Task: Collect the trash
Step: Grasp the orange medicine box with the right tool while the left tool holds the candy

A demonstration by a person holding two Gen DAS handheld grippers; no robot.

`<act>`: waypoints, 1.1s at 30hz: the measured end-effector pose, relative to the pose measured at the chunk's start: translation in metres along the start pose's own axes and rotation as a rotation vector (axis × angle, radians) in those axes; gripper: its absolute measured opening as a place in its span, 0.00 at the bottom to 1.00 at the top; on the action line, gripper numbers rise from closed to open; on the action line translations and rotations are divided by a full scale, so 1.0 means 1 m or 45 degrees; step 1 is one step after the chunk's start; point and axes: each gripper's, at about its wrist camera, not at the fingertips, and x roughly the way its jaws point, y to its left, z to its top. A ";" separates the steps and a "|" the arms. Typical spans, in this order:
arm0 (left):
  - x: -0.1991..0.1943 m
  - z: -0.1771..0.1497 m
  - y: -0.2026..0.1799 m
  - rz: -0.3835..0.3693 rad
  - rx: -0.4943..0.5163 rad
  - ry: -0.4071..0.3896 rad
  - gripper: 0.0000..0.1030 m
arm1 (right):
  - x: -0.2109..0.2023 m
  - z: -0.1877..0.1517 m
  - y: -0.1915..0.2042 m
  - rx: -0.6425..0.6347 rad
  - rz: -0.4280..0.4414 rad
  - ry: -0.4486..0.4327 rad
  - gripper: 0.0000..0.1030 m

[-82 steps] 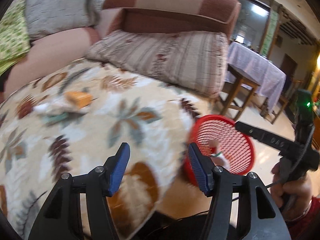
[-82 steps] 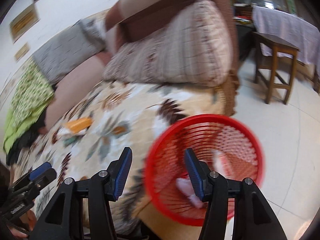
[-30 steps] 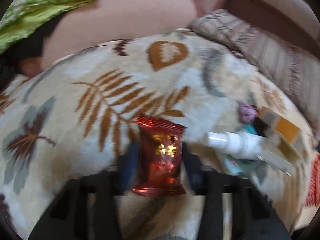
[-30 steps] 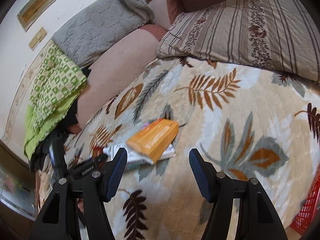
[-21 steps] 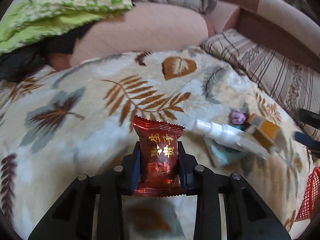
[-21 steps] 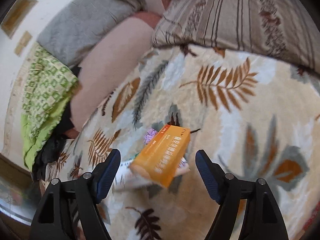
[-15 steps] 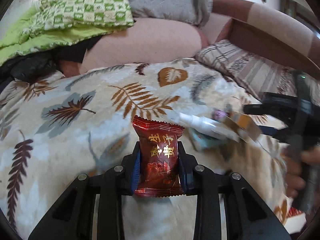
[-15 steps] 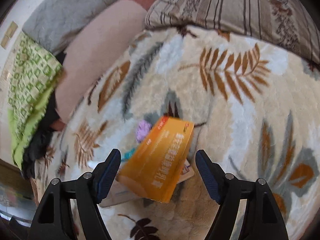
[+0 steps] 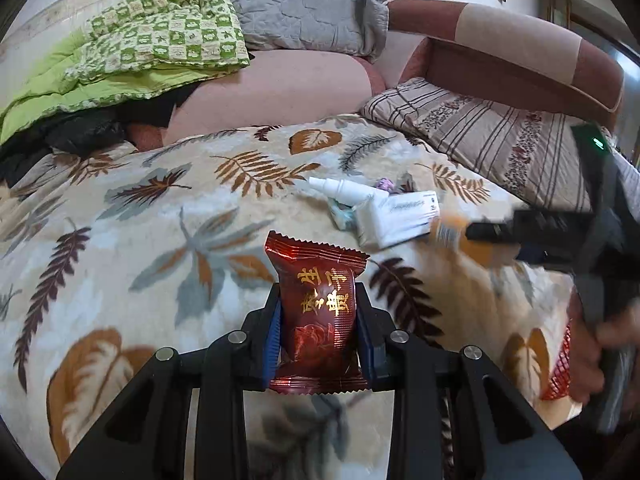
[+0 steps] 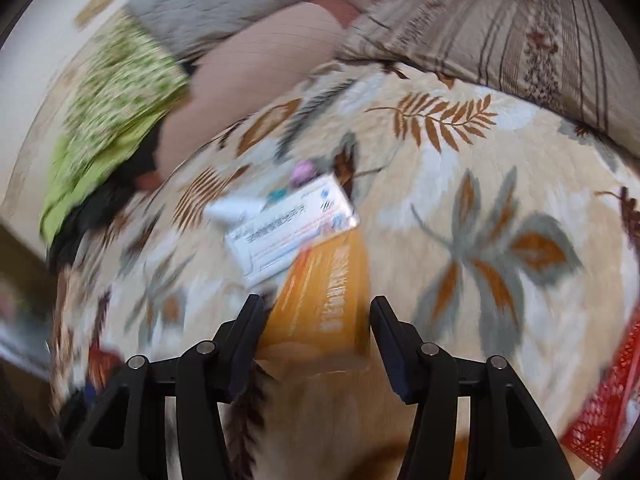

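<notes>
My left gripper [image 9: 318, 320] is shut on a dark red snack packet [image 9: 318, 300] with gold lettering, held upright above the leaf-print blanket [image 9: 160, 200]. My right gripper [image 10: 316, 340] has its fingers pressed against both sides of an orange box [image 10: 326, 300], which lies half off a white box [image 10: 288, 232]. In the left wrist view the right gripper [image 9: 480, 244] reaches in from the right with the blurred orange box [image 9: 456, 234] at its tips. A red mesh basket [image 10: 604, 408] stands at the blanket's right edge, and the basket [image 9: 558, 364] also shows beside a hand.
Beside the white box [image 9: 400, 220] lie a white spray bottle [image 9: 344, 188], a purple wad [image 9: 384, 184] and a teal wrapper [image 9: 340, 212]. A striped pillow [image 9: 500, 140], a grey quilt [image 9: 296, 4] and a green quilt [image 9: 140, 48] border the far side.
The left gripper stays shut on the red packet and has lifted it back from the blanket. The right gripper came down over the orange box and its fingers narrowed onto it.
</notes>
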 end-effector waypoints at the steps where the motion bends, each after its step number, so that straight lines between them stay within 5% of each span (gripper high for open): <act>1: -0.005 -0.004 -0.002 0.002 0.001 -0.009 0.30 | -0.005 -0.009 0.002 -0.025 0.004 0.004 0.33; 10: -0.004 -0.013 0.002 0.064 -0.006 -0.017 0.30 | -0.014 -0.038 0.008 -0.113 0.066 0.058 0.34; 14: -0.003 -0.011 0.013 0.067 -0.059 -0.025 0.30 | -0.022 -0.029 -0.003 -0.019 0.109 -0.026 0.61; 20: 0.007 -0.008 0.021 0.091 -0.094 -0.009 0.30 | -0.010 -0.031 0.027 -0.068 0.150 0.001 0.62; 23: 0.007 -0.008 0.022 0.092 -0.092 -0.010 0.30 | 0.001 -0.036 0.050 -0.169 0.086 0.020 0.62; 24: 0.007 -0.008 0.022 0.094 -0.092 -0.011 0.30 | 0.007 -0.039 0.057 -0.209 0.047 0.037 0.61; 26: 0.007 -0.008 0.021 0.095 -0.088 -0.009 0.30 | 0.020 -0.043 0.062 -0.245 0.004 0.095 0.30; 27: 0.007 -0.008 0.021 0.096 -0.085 -0.009 0.30 | 0.024 -0.044 0.061 -0.244 -0.012 0.114 0.26; 33: 0.005 -0.007 0.013 0.083 -0.053 -0.033 0.30 | 0.005 -0.045 0.060 -0.280 -0.017 0.010 0.24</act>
